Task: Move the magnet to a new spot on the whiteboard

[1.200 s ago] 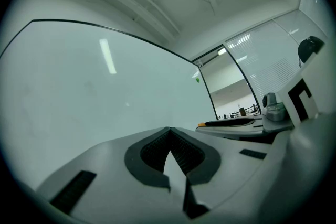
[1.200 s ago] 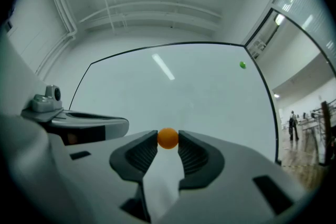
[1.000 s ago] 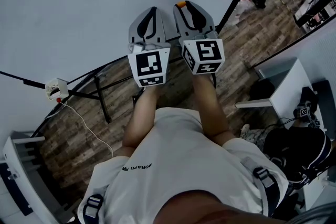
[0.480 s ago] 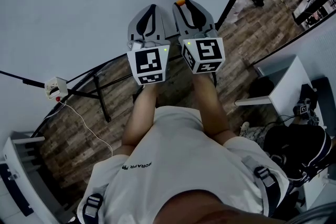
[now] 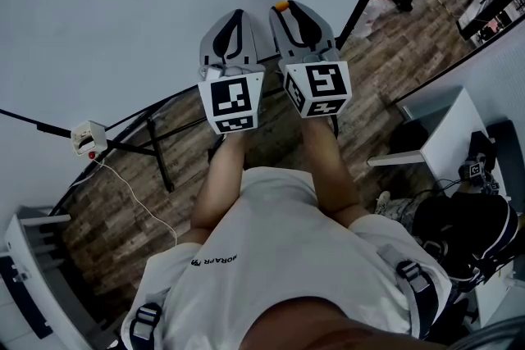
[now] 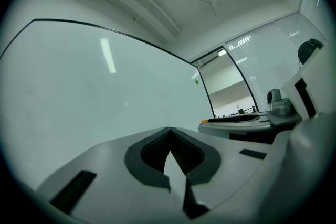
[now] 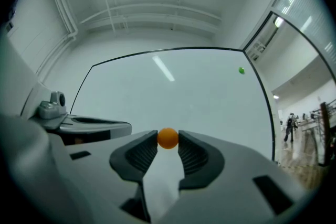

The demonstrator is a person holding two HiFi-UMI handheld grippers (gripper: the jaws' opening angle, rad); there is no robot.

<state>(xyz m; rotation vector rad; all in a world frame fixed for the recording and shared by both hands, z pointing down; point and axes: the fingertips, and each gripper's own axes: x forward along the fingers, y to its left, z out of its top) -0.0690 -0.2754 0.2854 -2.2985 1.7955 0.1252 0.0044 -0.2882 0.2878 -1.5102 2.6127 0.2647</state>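
Right gripper (image 7: 168, 142) pinched orange magnet (image 7: 168, 138) between jaw tips, pads pressed on both its sides. Magnet sat at lower middle of whiteboard (image 7: 173, 97); contact with board surface not discernible. Left gripper (image 6: 169, 130) just beside right one, jaw tips pressed together, nothing between. Second small magnet (image 7: 241, 70) stuck near board's right edge, well apart.

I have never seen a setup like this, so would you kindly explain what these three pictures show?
A person stands at a whiteboard, holding a two-jaw gripper in each hand. The head view looks down from a camera on the person's head. The other two come from cameras riding on the grippers, looking along their jaws. The right gripper pinches an orange magnet at its tips. The left gripper is shut and empty. A second magnet sits near the board's right edge.
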